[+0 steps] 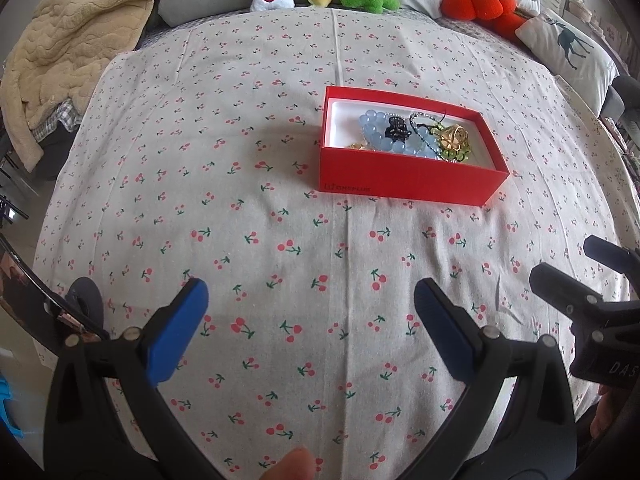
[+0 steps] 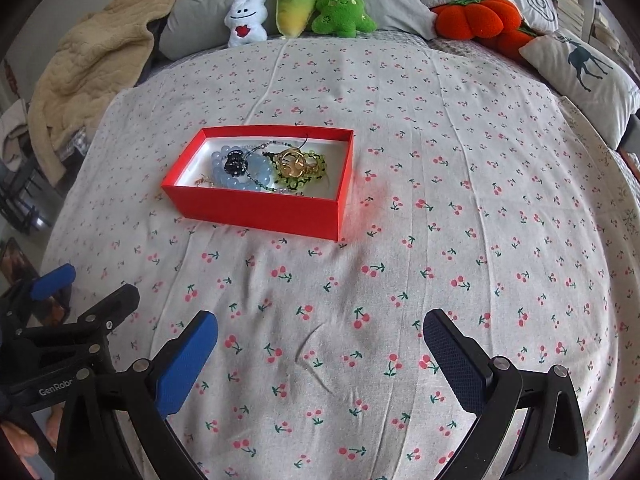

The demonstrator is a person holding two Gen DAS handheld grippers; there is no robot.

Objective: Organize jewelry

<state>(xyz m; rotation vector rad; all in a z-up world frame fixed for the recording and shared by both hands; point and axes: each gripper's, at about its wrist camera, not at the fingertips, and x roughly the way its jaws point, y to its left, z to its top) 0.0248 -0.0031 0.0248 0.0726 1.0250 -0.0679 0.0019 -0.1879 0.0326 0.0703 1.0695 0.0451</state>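
A red box (image 1: 404,184) (image 2: 256,210) with a white lining sits on the cherry-print bedsheet. Inside lie a blue bead bracelet (image 1: 374,128) (image 2: 224,176), a black hair clip (image 1: 397,128) (image 2: 235,163), a gold ornament (image 1: 454,138) (image 2: 291,162) and green beaded pieces (image 2: 310,174). My left gripper (image 1: 311,294) hovers open over bare sheet, well short of the box and to its left. My right gripper (image 2: 320,328) is open too, nearer than the box and to its right. Nothing lies between either pair of blue pads (image 1: 176,336) (image 2: 186,364).
Plush toys (image 2: 296,8) and an orange pumpkin cushion (image 2: 474,16) line the bed's far edge, with grey pillows behind. A beige blanket (image 1: 68,52) is heaped at the far left. A deer-print pillow (image 2: 580,76) lies at the right. Each gripper shows at the other view's edge.
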